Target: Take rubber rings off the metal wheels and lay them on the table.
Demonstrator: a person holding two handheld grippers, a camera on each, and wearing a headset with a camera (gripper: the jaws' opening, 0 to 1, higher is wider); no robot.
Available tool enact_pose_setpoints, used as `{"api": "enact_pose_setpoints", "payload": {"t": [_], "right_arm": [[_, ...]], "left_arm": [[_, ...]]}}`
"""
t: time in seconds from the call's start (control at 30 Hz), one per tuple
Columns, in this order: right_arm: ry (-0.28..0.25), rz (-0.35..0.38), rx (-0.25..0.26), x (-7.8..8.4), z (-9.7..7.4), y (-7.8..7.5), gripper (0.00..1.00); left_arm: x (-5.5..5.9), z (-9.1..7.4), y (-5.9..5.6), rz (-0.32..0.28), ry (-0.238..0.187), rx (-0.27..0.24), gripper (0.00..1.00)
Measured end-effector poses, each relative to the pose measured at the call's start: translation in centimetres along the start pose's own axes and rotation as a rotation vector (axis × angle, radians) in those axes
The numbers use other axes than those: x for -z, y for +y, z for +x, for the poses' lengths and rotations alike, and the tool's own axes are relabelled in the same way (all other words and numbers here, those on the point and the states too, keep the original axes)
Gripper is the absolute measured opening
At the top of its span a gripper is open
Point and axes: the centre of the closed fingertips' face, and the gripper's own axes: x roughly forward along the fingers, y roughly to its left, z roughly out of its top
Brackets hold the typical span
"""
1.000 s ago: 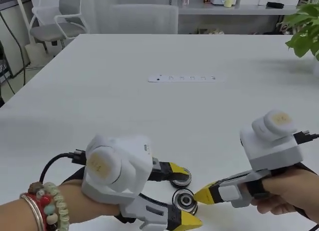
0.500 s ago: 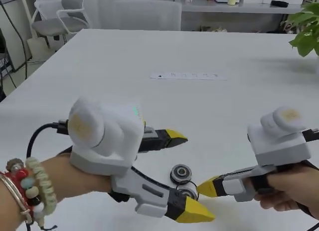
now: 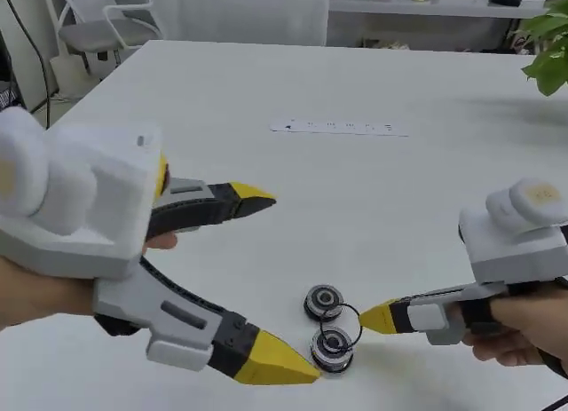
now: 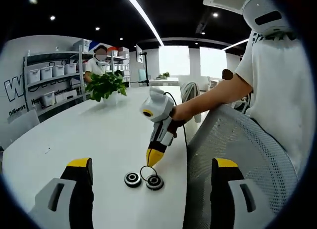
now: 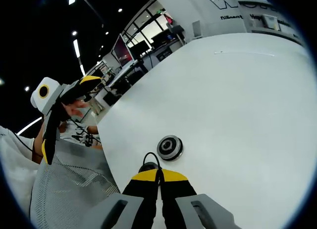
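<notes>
Head view: we are raising the empty, wide-open left gripper [image 3: 284, 284] clear; the right gripper [image 3: 366, 318], pinching a rubber ring [image 3: 353, 311], is peeling it free.

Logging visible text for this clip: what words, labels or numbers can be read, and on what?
"W": large wall lettering, cut off at the view's edge.
"Diligent": smaller line beneath it on the wall; the rest is blurred.
Power strip on the table: markings too small to read.
Metal wheels: nothing legible.

Right gripper [image 4: 152, 160] on rubber ring [image 4: 141, 171], two wheels [image 4: 132, 179]
</notes>
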Motion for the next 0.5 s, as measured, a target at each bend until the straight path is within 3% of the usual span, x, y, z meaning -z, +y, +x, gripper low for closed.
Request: {"api": "enact_pose_setpoints", "payload": {"t": [0.17, 0.23, 0.33, 0.5], "right_arm": [[-0.025, 0.013, 0.003, -0.5, -0.4, -0.2, 0.00], [-0.034, 0.016, 0.004, -0.6, -0.5, -0.2, 0.00], [-0.052, 0.021, 0.004, -1.0, -0.7, -0.2, 0.00], [-0.075, 0.031, 0.003, -1.4, -1.0, -0.2, 0.00]], "left_arm": [[1.4, -2.2, 1.0, -0.024, 0.022, -0.086, 0.99], [2.5, -2.9, 1.1, -0.034, 0.049, -0.115, 0.99], [4.2, -3.7, 0.9, -0.057, 0.079, -0.147, 0.99], [5.8, -4.4, 0.2, -0.124, 0.077, -0.164, 0.99]]}}
